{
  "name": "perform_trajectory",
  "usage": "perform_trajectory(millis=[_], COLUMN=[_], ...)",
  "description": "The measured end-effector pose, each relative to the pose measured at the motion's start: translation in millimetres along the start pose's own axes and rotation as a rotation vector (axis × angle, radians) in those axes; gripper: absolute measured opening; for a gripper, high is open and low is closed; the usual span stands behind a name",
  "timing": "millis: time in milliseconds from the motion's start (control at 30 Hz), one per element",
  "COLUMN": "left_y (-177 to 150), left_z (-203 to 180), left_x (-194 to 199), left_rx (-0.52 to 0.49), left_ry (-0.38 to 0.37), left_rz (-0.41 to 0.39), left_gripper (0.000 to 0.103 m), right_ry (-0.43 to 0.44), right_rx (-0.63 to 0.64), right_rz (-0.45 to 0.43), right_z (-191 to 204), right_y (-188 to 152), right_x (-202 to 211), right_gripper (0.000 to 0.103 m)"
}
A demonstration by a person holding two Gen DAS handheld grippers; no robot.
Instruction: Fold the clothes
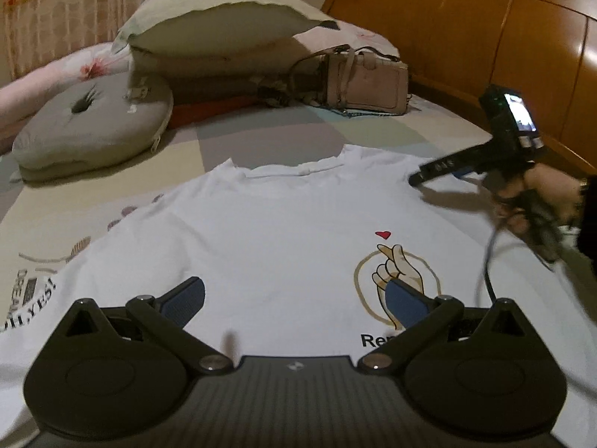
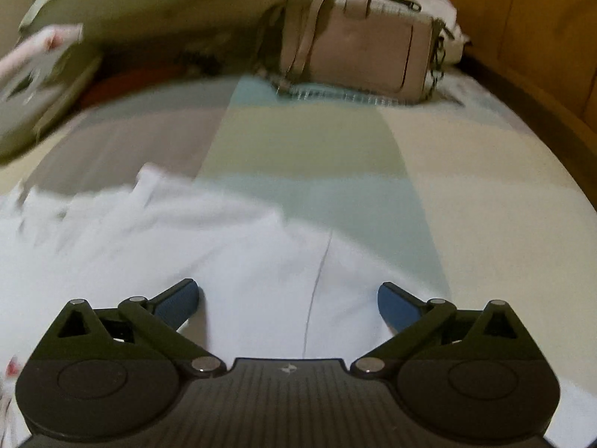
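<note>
Shirt (image 1: 268, 246) under inspection: white T-shirt, lying flat and front-up on a patchwork bedsheet (image 1: 261, 130), collar at the far end from both claws. A printed hand with a small red heart (image 1: 383, 235) sits on its chest.

Left gripper (image 1: 294, 295): jaws spread wide, nothing between the blue pads (image 1: 184, 300), which hover over the chest of the shirt. The right-hand pad overlaps the print in this view; contact with the cloth cannot be confirmed.

Right gripper (image 2: 287, 300): jaws at full spread, nothing gripped. White cloth lies directly below and ahead of the fingers, with a sleeve seam (image 2: 317, 287) running between them. Beyond the fingertips the shirt ends and bare sheet begins. This view is motion-blurred. From the left wrist camera the same tool appears ahead and to the right, held in a hand (image 1: 541, 194) near the shirt's shoulder.

Surroundings ahead of both claws: a beige handbag (image 2: 354, 48) standing on the sheet, pillows (image 1: 224, 26) and a grey round cushion (image 1: 93, 127) to the front-left, a wooden headboard (image 1: 485, 37) to the front-right.
</note>
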State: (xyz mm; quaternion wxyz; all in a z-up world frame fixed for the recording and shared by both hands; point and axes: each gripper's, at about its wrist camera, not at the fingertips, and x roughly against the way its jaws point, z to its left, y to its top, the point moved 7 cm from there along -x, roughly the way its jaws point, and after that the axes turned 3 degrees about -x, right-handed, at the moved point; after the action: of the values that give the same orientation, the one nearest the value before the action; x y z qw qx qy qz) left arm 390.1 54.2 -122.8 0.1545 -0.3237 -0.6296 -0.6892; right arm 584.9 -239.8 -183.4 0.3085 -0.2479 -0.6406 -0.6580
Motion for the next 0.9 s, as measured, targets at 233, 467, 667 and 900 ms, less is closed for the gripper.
perform_trajectory(millis=[233,467,667,900], left_y=[-5.1,-17.7,-22.8,-20.5], left_z=[-2.1,15.2,29.2,23.4], left_x=[-3.7,-11.7,-17.9,-17.5], left_rx=[-0.006,-0.036,0.015,0.002], left_ry=[-0.021,0.090,0.096,0.087], left_rz=[0.020,0.074,0.094,0.079], left_gripper=[0.102,0.102,0.102,0.102], right_ry=[0.002,0.242,0.188,0.165], right_rx=[-0.068,0.180,0.161,0.134], right_rz=[0.038,0.118,0.006,-0.007], right_z=[7.9,106.0,125.4,127.3], right_y=[29.7,1.0,18.7,41.3], right_x=[2.7,29.6,-15.9,-33.1], right_gripper=[0.103,0.103,0.103,0.103])
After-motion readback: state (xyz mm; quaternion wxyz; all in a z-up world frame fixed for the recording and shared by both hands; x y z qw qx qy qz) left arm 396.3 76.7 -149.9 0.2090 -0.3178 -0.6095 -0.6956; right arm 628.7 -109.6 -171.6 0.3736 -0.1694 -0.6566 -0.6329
